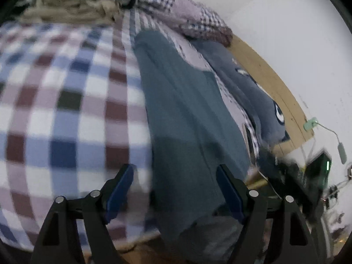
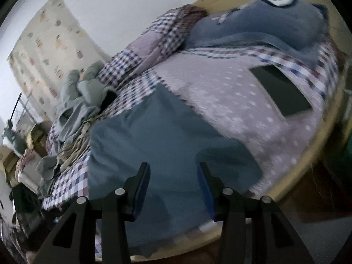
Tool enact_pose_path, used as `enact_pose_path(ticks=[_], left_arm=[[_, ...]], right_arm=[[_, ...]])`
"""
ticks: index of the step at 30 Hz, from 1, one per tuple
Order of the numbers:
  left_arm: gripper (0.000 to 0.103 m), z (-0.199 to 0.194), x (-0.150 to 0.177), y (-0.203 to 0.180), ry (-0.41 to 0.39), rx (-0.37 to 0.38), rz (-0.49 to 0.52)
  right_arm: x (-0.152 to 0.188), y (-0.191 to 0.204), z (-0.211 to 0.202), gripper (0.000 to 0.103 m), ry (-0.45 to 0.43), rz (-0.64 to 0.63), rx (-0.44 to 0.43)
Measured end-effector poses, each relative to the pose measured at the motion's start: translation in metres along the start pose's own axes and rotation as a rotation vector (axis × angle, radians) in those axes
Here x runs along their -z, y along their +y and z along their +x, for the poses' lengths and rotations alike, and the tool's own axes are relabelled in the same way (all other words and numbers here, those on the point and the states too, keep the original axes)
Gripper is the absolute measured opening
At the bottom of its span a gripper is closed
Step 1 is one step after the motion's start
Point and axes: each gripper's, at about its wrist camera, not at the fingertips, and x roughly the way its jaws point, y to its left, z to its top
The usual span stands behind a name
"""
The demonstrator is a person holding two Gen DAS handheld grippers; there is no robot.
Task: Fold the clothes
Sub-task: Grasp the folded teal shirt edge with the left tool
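A teal garment (image 1: 187,121) lies spread out long across the bed, its near end hanging over the bed's edge. My left gripper (image 1: 175,169) hovers above the garment's left edge, jaws wide open and nothing between them. In the right wrist view the same teal garment (image 2: 158,136) covers the near part of the bed. Above its near end my right gripper (image 2: 173,165) stands open about halfway, its fingers (image 2: 144,176) clear of the cloth. The picture is blurred by motion.
The bed has a checked sheet (image 1: 55,101) and a lilac dotted blanket (image 2: 231,92) with a dark tablet (image 2: 281,88) lying on it. A blue plush pillow (image 2: 264,22) rests by the wooden headboard (image 1: 275,83). Loose clothes (image 2: 74,101) are heaped at the far side.
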Motion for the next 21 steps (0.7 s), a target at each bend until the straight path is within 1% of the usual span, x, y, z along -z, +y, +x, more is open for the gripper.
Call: enact_pose_path(ticks=[2, 4, 6, 7, 9, 12, 13, 14, 16, 18, 19, 21], left_arm=[[0.081, 0.001, 0.009, 0.001, 0.024, 0.007, -0.01], [0.078, 0.003, 0.015, 0.001, 0.045, 0.009, -0.008], [0.07, 0.002, 0.016, 0.004, 0.049, 0.004, -0.01], [0.068, 0.002, 0.016, 0.006, 0.05, 0.0, -0.019], [0.056, 0.002, 0.015, 0.011, 0.053, -0.008, -0.045], [0.049, 0.004, 0.014, 0.018, 0.059, -0.01, -0.083], [0.047, 0.004, 0.014, 0.019, 0.061, -0.015, -0.087], [0.042, 0.005, 0.014, 0.02, 0.063, -0.019, -0.09], [0.039, 0.006, 0.015, 0.022, 0.069, -0.027, -0.092], [0.028, 0.007, 0.015, 0.024, 0.081, -0.023, -0.102], [0.026, 0.008, 0.015, 0.025, 0.089, -0.014, -0.107], [0.016, 0.009, 0.016, 0.025, 0.102, 0.008, -0.109]], right_arm=[[-0.015, 0.01, 0.009, 0.048, 0.019, -0.051, -0.028], [-0.034, 0.02, 0.02, 0.05, 0.044, -0.111, -0.053], [-0.054, 0.032, 0.034, 0.053, 0.087, -0.193, -0.087], [-0.066, 0.039, 0.043, 0.055, 0.102, -0.24, -0.1], [-0.09, 0.049, 0.064, 0.057, 0.144, -0.322, -0.113], [-0.118, 0.051, 0.094, 0.057, 0.188, -0.332, -0.122], [-0.128, 0.05, 0.105, 0.057, 0.201, -0.327, -0.122], [-0.137, 0.05, 0.116, 0.057, 0.214, -0.321, -0.122], [-0.154, 0.047, 0.139, 0.057, 0.24, -0.303, -0.127], [-0.168, 0.044, 0.162, 0.057, 0.267, -0.28, -0.136], [-0.172, 0.044, 0.174, 0.057, 0.28, -0.283, -0.131], [-0.181, 0.045, 0.197, 0.057, 0.307, -0.289, -0.122]])
